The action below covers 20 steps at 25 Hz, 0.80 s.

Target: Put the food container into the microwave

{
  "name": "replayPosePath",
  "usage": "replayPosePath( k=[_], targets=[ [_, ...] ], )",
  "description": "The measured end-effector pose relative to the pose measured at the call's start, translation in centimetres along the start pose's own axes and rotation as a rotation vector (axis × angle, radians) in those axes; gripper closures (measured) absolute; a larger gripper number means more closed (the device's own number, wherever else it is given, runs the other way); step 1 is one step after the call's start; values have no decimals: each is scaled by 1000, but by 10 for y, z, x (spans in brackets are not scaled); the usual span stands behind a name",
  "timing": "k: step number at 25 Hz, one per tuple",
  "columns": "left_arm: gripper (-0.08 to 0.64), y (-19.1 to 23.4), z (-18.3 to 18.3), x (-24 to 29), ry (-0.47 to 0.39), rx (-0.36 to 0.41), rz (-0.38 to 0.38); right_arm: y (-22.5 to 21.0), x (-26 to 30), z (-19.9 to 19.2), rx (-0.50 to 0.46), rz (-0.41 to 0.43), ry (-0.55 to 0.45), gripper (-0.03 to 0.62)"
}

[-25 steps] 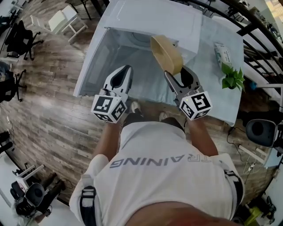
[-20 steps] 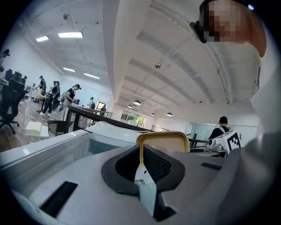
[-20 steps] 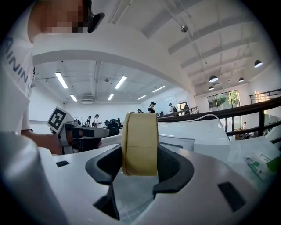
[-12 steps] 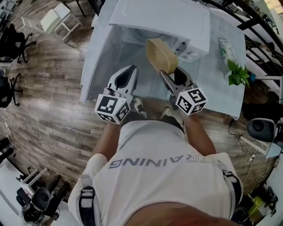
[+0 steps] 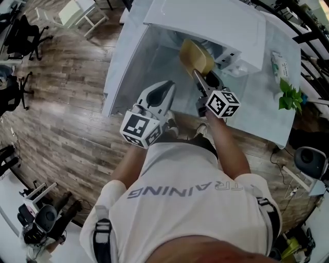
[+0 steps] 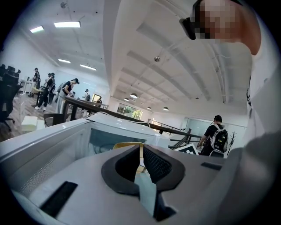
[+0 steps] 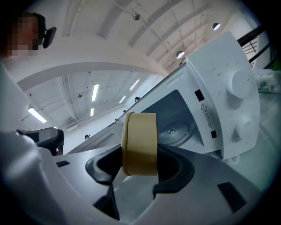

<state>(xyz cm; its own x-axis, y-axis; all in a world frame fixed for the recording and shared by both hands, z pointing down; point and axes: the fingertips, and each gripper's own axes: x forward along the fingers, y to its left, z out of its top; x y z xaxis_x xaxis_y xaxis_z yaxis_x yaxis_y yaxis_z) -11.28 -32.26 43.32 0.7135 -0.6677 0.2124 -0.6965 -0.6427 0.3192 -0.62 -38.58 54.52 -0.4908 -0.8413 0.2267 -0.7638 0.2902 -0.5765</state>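
Note:
The tan food container [image 5: 195, 55] is tilted on edge, and my right gripper [image 5: 200, 77] is shut on its rim. It hangs just in front of the open cavity of the white microwave [image 5: 216, 23]. In the right gripper view the container [image 7: 139, 143] stands between the jaws, with the microwave's turntable [image 7: 178, 129] and control panel [image 7: 228, 101] close behind. The microwave door [image 5: 128, 67] is swung open to the left. My left gripper [image 5: 167, 85] is shut and holds nothing, low by the door. In the left gripper view, the left gripper [image 6: 140, 158] points at the microwave [image 6: 109, 127].
The microwave stands on a pale table [image 5: 267, 108]. A white packet [image 5: 280, 64] and a small green plant [image 5: 290, 97] lie to the right of it. Wooden floor, a white stool [image 5: 82, 10] and an office chair [image 5: 15, 36] are at the left.
The right gripper has carried the container forward, closer to the microwave's opening. The left gripper has moved forward alongside it, still shut.

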Motion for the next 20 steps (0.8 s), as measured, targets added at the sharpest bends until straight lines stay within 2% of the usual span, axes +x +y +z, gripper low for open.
replayPosePath(
  k=[8, 14, 20],
  targets=[
    [508, 11, -1, -5, -1, -18, 11, -19, 47, 4, 147, 16, -113, 354],
    [508, 13, -1, -2, -5, -11, 11, -36, 77, 16, 155, -25, -194, 354],
    [508, 15, 0, -9, -26, -6, 14, -58, 106, 30, 203, -77, -252, 354]
  ],
)
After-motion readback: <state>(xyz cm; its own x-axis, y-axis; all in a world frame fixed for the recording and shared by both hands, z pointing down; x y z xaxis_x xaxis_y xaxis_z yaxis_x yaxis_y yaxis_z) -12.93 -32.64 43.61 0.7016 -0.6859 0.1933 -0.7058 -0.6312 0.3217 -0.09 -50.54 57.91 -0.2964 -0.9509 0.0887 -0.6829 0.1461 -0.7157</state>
